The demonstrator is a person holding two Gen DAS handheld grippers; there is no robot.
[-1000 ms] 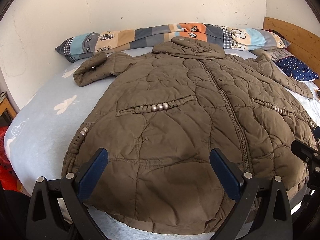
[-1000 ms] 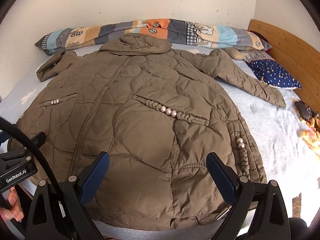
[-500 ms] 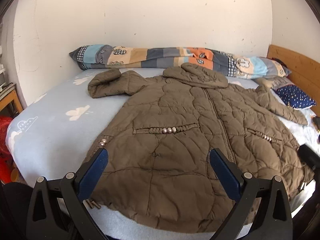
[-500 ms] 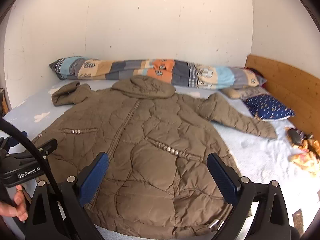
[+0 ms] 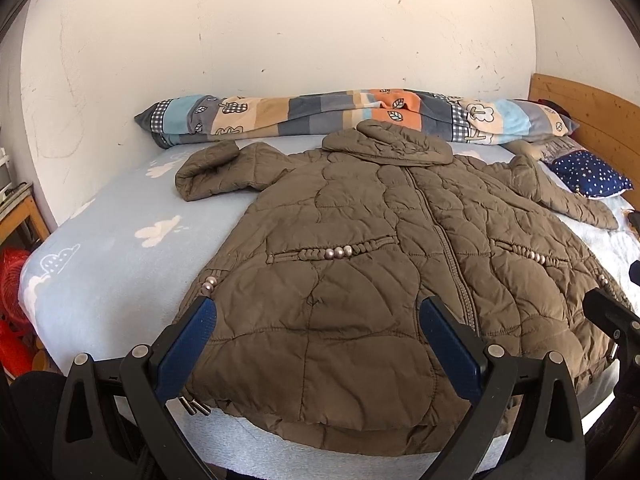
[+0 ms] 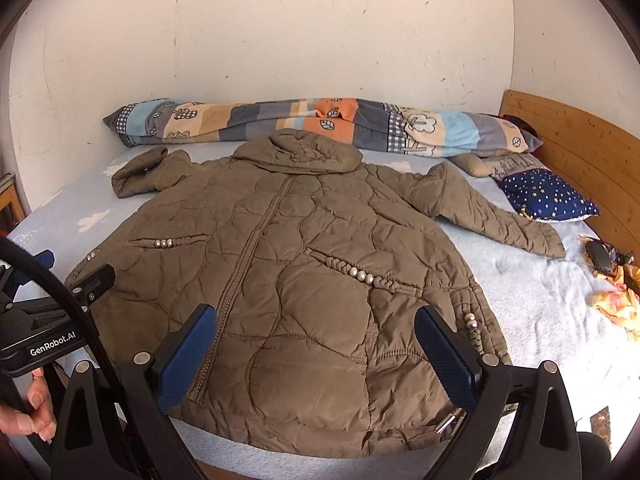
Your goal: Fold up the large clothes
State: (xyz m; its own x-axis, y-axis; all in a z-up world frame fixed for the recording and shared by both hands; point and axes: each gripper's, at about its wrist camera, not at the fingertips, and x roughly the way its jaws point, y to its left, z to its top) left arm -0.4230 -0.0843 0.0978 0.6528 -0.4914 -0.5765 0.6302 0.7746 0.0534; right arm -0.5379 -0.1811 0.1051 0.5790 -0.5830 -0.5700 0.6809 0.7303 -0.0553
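a: where's the quilted brown coat (image 5: 360, 280)?

b: spread flat, front up and zipped, on the pale blue bed sheet (image 5: 112, 264), hood toward the striped blanket roll (image 5: 344, 116) by the wall. one sleeve is bent back near the hood, the other stretches toward the star-print pillow (image 6: 548, 196).

a: and the grippers?

b: the left gripper (image 5: 320, 344) hangs over the hem with its blue pads spread wide, pinching nothing. the right gripper (image 6: 316, 352) is the same (wide apart, over the hem's other side).

a: anything else?

b: a wooden headboard (image 6: 580, 148) on the right.
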